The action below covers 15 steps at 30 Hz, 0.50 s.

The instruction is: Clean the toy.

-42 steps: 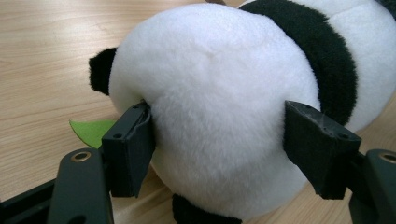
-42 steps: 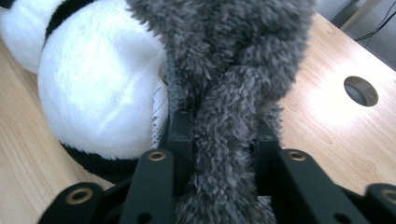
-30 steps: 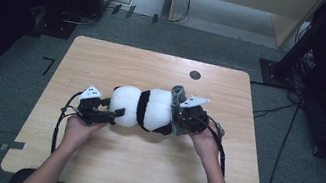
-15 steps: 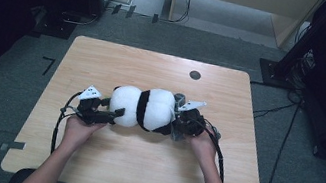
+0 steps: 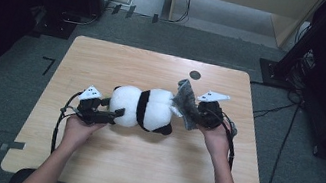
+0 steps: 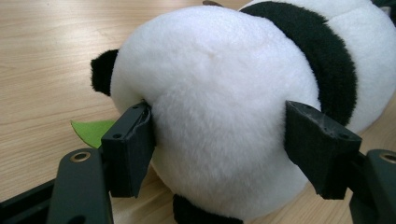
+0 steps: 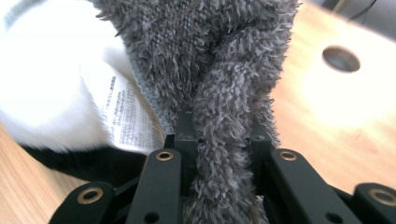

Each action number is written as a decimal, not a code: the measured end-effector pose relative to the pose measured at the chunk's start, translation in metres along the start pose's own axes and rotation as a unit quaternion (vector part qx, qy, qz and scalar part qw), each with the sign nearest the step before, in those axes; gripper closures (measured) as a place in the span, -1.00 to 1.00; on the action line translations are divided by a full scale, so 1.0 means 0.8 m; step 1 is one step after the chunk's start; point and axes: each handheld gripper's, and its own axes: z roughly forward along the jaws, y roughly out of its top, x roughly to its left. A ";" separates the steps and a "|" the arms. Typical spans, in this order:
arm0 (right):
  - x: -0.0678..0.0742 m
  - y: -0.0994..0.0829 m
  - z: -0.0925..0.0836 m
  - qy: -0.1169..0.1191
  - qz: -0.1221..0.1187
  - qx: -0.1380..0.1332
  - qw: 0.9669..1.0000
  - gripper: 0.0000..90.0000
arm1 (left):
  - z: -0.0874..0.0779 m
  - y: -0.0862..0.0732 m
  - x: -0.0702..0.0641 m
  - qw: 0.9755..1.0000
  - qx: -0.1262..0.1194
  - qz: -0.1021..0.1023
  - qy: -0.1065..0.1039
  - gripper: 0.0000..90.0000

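The right gripper [image 5: 198, 112] has its jaws pinched tight on a fold of fuzzy grey cloth [image 5: 184, 106]; in the right gripper view the grey cloth [image 7: 219, 116] bunches up between the two black jaws and spreads wide above them. Just beyond the cloth, in the same view, a white printed label [image 7: 122, 119] hangs off the white rump of a plush panda [image 7: 51, 93], with black fur below it. The left gripper [image 5: 105, 114] is clamped on the other end of the toy — in the left gripper view its jaws press into the round white fur of the panda [image 6: 219, 112] on either side, denting it, and a black ear sticks out at the left. A scrap of green felt [image 6: 91, 131] lies on the wood beside the near jaw. From the high view the panda [image 5: 145, 108] lies on its side at the middle of the wooden table [image 5: 137, 168], stretched between the two grippers, white with a black band round its body. The grey cloth stands up off its right end — touching it. Farther back on the table a small dark round hole [image 5: 195, 75] sits well apart from the toy.
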 end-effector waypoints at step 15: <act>0.035 0.023 0.023 0.019 -0.042 0.010 0.999 0.65 | 0.002 0.001 0.003 1.000 0.004 -0.002 -0.004 -0.44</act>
